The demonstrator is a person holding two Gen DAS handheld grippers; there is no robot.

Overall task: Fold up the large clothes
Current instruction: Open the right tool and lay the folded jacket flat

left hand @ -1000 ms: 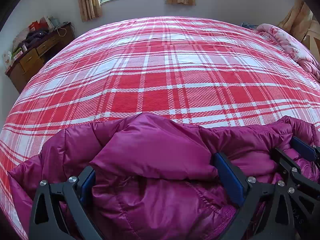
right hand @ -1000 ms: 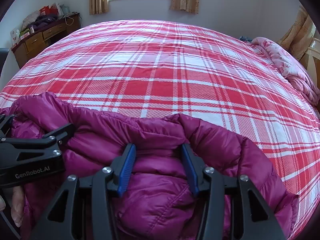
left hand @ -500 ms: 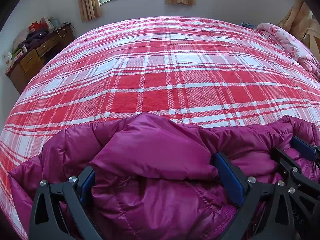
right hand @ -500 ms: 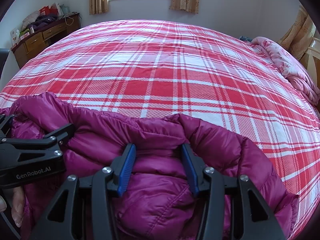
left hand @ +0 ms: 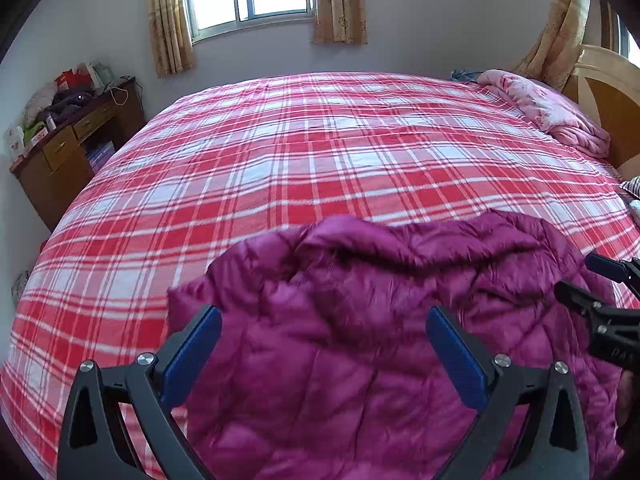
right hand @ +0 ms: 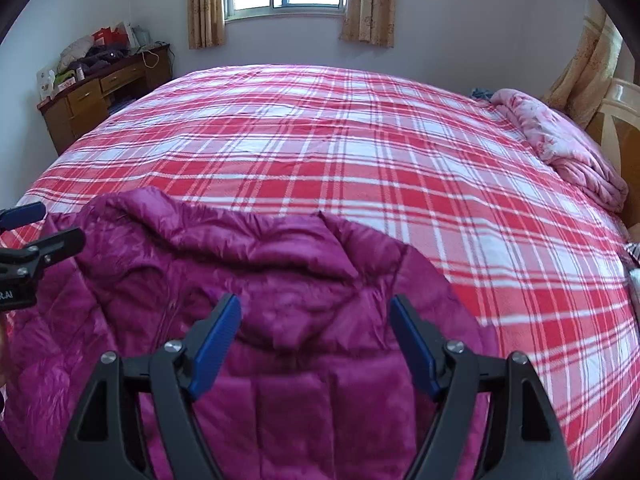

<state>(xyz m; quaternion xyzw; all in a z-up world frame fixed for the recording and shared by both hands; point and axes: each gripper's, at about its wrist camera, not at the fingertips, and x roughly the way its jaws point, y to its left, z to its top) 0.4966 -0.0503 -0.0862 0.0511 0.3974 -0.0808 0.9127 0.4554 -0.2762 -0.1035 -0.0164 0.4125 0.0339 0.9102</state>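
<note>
Grippers, left [left hand: 323, 350] and right [right hand: 316, 338], hang released above the jacket [right hand: 280, 280], the right's jaws just widened; next, regrasp an edge.

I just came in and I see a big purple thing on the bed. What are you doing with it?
A person is folding a puffy purple jacket on the plaid bed, using a gripper in each hand. The right gripper has just been opening, and nothing is pinched between its blue pads. The left gripper is open too. Both hang above the jacket, which lies rumpled at the near edge, not yet neatly folded.
</note>
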